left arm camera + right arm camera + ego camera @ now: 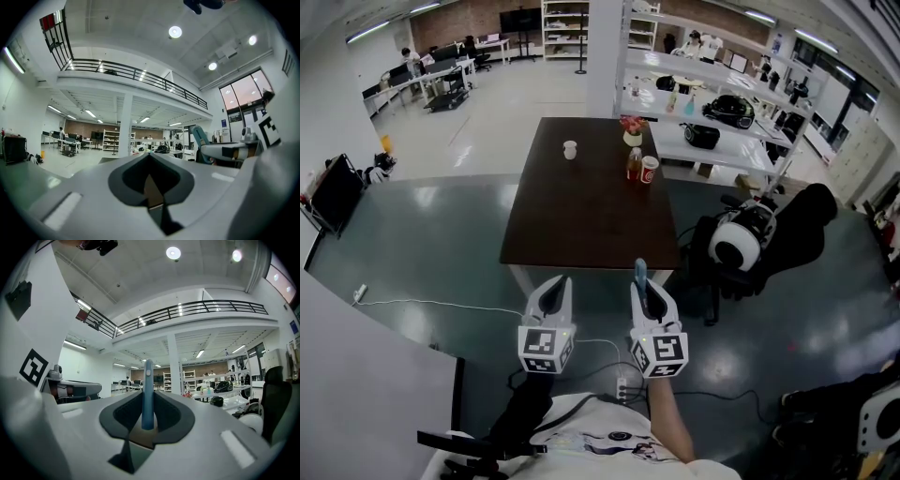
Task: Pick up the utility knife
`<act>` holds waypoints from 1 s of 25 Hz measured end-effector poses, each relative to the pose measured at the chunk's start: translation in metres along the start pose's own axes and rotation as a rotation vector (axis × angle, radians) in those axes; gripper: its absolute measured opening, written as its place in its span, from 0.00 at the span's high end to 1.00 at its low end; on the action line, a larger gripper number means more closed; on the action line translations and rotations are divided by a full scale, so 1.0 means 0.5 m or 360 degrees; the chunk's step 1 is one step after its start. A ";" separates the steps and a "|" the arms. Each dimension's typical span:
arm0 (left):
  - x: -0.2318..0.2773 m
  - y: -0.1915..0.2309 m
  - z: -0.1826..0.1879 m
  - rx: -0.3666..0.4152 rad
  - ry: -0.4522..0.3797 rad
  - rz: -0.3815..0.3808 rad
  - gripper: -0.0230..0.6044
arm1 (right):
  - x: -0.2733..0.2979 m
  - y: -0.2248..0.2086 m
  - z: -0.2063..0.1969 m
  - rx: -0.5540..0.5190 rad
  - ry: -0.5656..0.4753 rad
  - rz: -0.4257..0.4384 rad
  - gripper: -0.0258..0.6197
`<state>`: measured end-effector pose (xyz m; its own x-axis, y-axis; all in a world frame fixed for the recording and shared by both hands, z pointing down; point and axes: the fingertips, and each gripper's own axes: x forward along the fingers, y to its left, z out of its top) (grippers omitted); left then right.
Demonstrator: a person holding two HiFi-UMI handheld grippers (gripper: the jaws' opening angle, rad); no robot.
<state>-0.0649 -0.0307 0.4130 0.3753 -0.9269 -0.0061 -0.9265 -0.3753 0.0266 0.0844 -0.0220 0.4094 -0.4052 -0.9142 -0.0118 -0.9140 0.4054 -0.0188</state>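
Note:
The blue utility knife (639, 272) stands out forward from my right gripper (644, 291), whose jaws are shut on its lower end. In the right gripper view the utility knife (147, 390) rises upright out of the dark recess between the jaws, with a small pale button near its tip. My left gripper (555, 292) is held level beside the right one, shut, with nothing in it; the left gripper view shows only its closed jaws and their dark recess. Both grippers hang in the air just short of the near edge of the dark brown table (581, 216).
At the table's far end stand a white cup (570, 149), a bottle (634, 165), a red cup (649, 170) and a flower pot (632, 133). A black chair with a white helmet (733, 244) stands right of the table. A power strip (622, 386) and cables lie on the floor.

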 end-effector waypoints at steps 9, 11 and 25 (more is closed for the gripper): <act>0.010 -0.003 -0.002 0.0004 -0.0007 -0.0013 0.97 | 0.006 -0.001 0.001 -0.0030 0.0001 0.0006 0.85; 0.011 -0.002 -0.003 0.0006 -0.0004 -0.0016 0.97 | 0.008 0.002 0.000 -0.0033 0.0003 0.0009 0.85; 0.015 -0.008 -0.012 0.0004 0.0020 -0.0053 0.97 | 0.007 0.004 -0.005 -0.0043 0.0033 0.0000 0.85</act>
